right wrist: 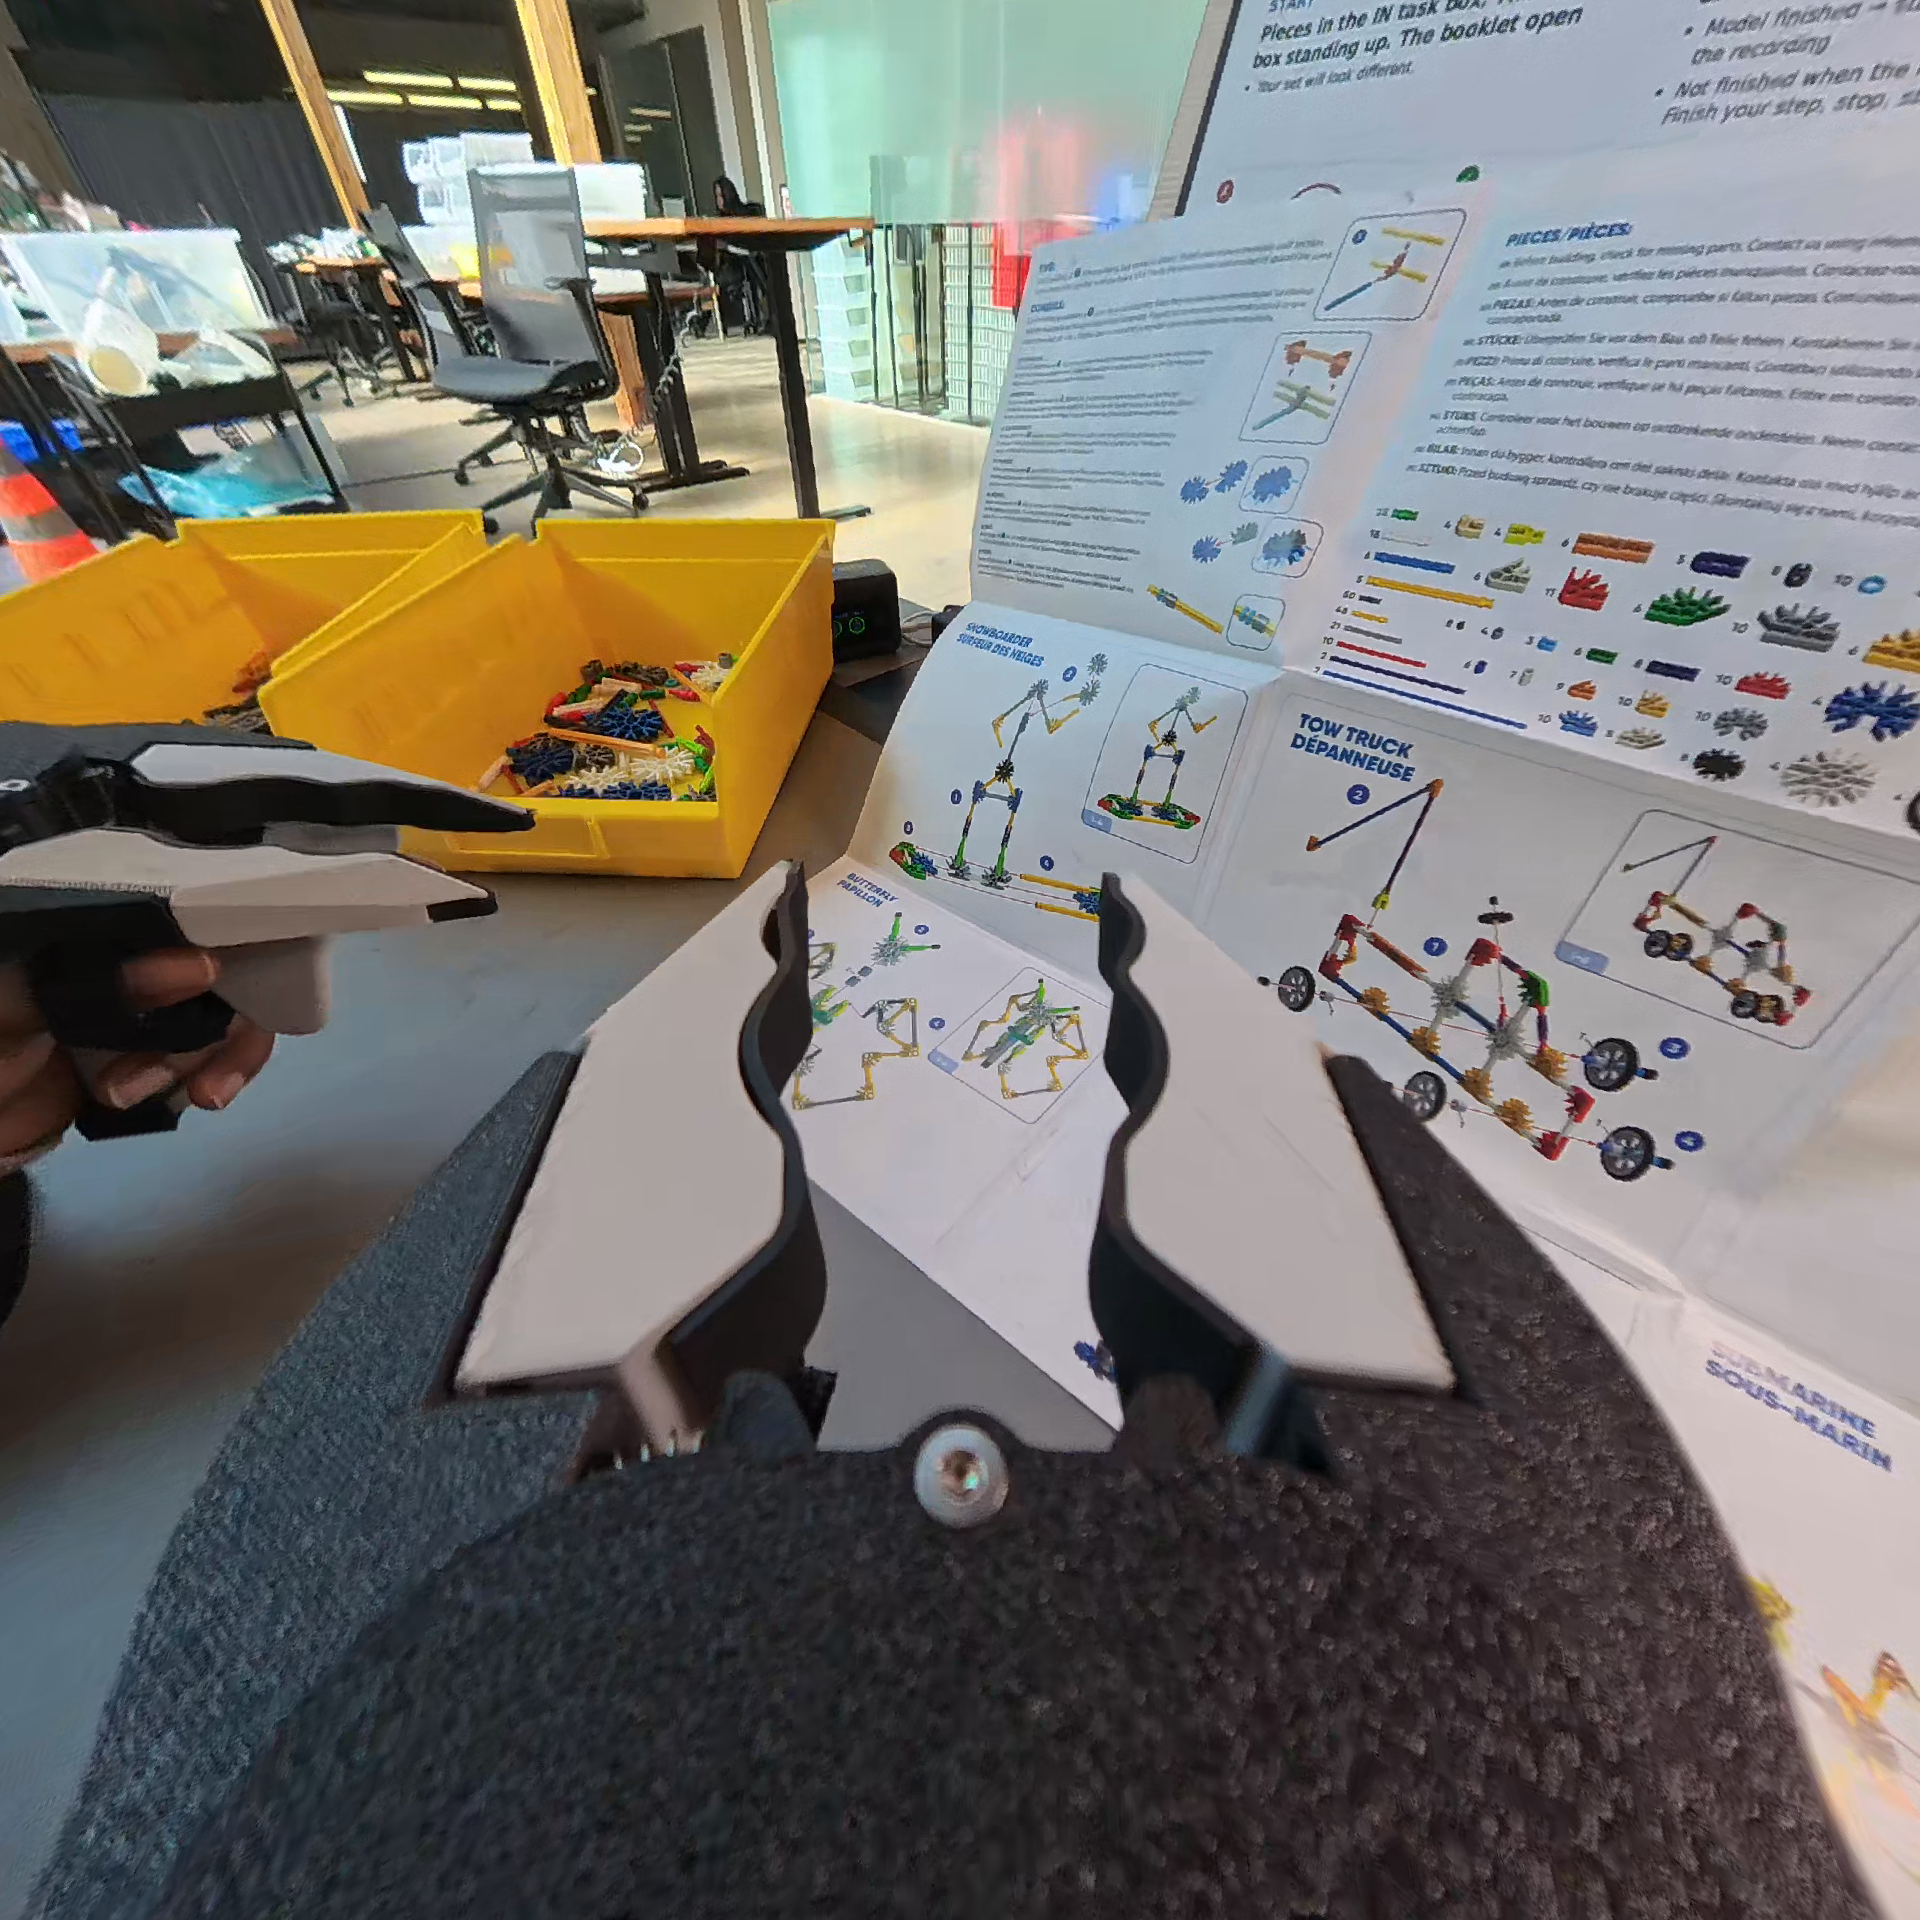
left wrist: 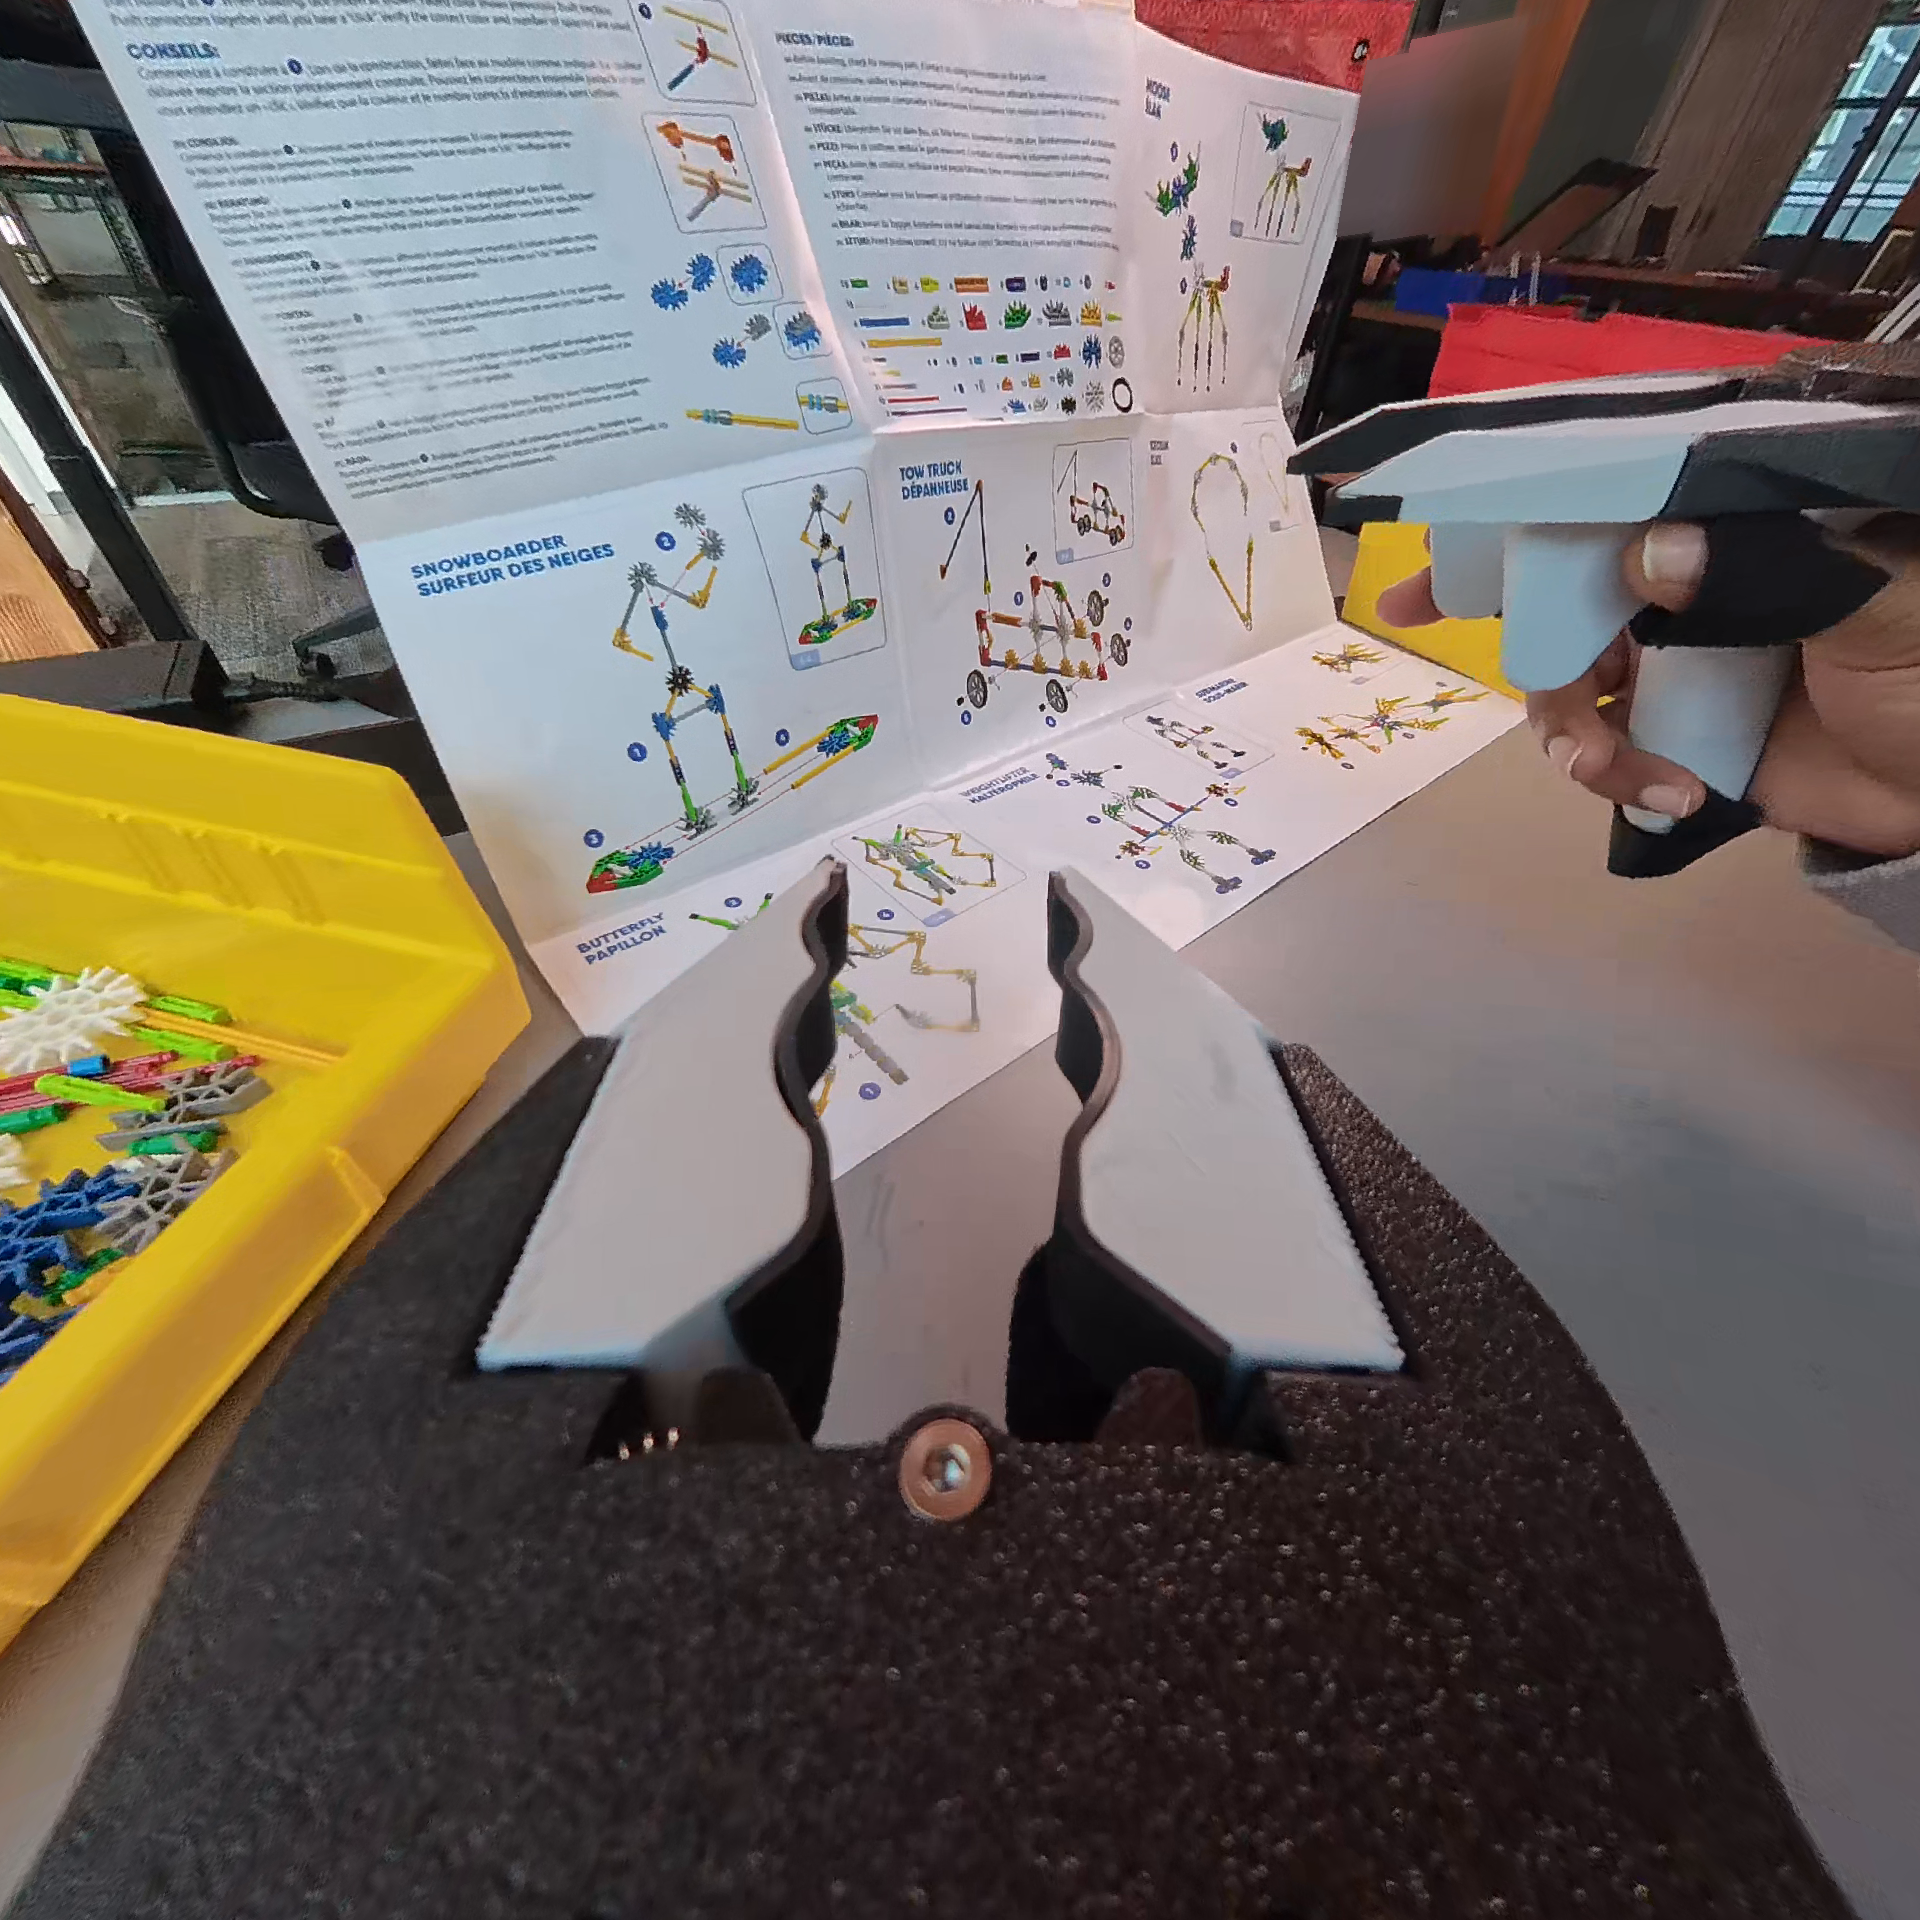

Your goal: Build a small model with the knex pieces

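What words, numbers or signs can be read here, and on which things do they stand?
I do not copy writing; these things bear it.
Folded instruction sheet: blue headings, numbered pictures, small print.
White board behind it: dark printed lines.
Black device: green lit signs, too small to read.
Yellow bin: none visible.

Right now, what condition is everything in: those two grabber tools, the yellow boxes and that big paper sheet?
Left gripper: open, empty, above the sheet's lower edge.
Right gripper: open, empty, over the sheet.
Instruction sheet: unfolded, upper part standing, lower part flat on the table.
Near yellow bin: open-topped, holding loose colourful building pieces.
Far yellow bin: open-topped, contents mostly hidden.
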### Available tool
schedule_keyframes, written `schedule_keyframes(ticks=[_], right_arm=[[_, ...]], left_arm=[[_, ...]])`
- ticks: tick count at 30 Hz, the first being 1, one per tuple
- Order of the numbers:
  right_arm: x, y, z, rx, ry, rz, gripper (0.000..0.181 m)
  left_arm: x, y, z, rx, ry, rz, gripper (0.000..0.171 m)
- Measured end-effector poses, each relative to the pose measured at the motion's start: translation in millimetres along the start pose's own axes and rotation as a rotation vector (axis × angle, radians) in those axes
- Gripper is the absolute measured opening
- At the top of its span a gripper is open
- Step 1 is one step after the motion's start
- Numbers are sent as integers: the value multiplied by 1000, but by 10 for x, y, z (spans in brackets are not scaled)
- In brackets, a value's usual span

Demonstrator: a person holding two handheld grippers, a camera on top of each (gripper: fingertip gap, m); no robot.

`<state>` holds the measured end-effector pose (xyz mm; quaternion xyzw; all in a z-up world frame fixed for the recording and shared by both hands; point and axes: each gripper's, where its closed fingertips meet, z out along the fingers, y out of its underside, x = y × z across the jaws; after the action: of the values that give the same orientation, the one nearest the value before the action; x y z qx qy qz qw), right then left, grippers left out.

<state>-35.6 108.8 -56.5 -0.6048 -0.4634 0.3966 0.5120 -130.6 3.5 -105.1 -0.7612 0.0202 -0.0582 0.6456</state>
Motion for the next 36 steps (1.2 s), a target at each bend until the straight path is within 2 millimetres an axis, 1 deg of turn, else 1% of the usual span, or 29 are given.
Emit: schedule_keyframes(ticks=[2, 3, 4, 5, 6, 8, 10, 12, 13, 14, 15, 16, 17, 18, 19, 20, 22, 23, 24, 25, 26, 27, 28, 29, 30, 32, 34, 35, 36], right_arm=[[-106, -52, -163, -62, -11, -49, 57], [-213, -9, -277, -114, -32, -71, 60], [-338, 94, -419, -185, -54, -93, 63], [-480, 251, -596, -269, -79, -116, 67], [-624, 449, -808, -360, -99, -133, 71], [-924, 898, -1303, -538, -134, -142, 78], [-1173, 1361, -1839, -724, -141, -125, 88], [-1329, 1722, -2322, -880, -105, -115, 100], [-1402, 1851, -2512, -937, -89, -104, 105], [-1447, 1958, -2654, -978, -65, -101, 106], [-1425, 2063, -2771, -1021, -19, -127, 106], [-1377, 2103, -2810, -1014, 15, -176, 100], [-1366, 2100, -2812, -995, 25, -150, 98], [-1304, 2097, -2819, -989, 41, -150, 98], [-1198, 2091, -2834, -984, 64, -151, 97], [-1046, 2079, -2859, -972, 99, -148, 91], [-609, 2044, -2950, -942, 205, -191, 62], [-433, 2049, -2998, -931, 226, -186, 62], [-367, 2063, -3012, -915, 202, -121, 64], [-341, 2059, -3006, -903, 178, -83, 64], [-317, 2051, -3002, -910, 171, -97, 67], [-269, 2034, -2992, -925, 183, -130, 77], [-269, 1970, -2928, -905, 160, -139, 79], [-275, 1816, -2784, -827, 132, -111, 79], [-243, 1593, -2597, -722, 119, -81, 79], [-78, 1063, -2167, -499, 124, -92, 79], [143, 614, -1715, -325, 134, -91, 82], [230, 422, -1476, -244, 121, -80, 84], [338, 272, -1253, -176, 122, -75, 84]], left_arm=[[19, -104, -82, 5, 15, 11, 42], [47, -170, -141, 15, 27, 10, 42], [76, -225, -210, 21, 36, 6, 42], [109, -267, -292, 29, 46, 1, 42], [149, -293, -382, 36, 58, -4, 42], [224, -283, -573, 39, 82, -15, 42], [255, -215, -746, 34, 81, -29, 41], [286, -120, -876, 13, 81, -41, 41], [299, -73, -923, 1, 79, -44, 41], [310, -34, -958, -9, 75, -43, 41], [321, -5, -980, -16, 72, -42, 41], [331, 17, -989, -24, 70, -41, 41], [344, 30, -987, -29, 70, -39, 41], [363, 34, -982, -35, 74, -38, 41], [388, 30, -977, -41, 81, -35, 41], [411, 20, -972, -45, 84, -28, 41], [442, -7, -968, -51, 80, 2, 41], [456, -17, -964, -54, 79, 17, 41], [470, -23, -953, -58, 80, 28, 41], [482, -23, -937, -65, 84, 35, 41], [499, -20, -916, -75, 90, 38, 41], [516, -22, -891, -83, 96, 40, 41], [532, -33, -861, -87, 102, 44, 41], [544, -55, -821, -86, 108, 49, 41], [544, -92, -760, -79, 110, 59, 41], [473, -224, -552, -33, 89, 89, 41], [360, -389, -245, 24, 75, 78, 43], [290, -472, -77, 57, 65, 77, 46], [197, -538, 89, 86, 45, 75, 49]])
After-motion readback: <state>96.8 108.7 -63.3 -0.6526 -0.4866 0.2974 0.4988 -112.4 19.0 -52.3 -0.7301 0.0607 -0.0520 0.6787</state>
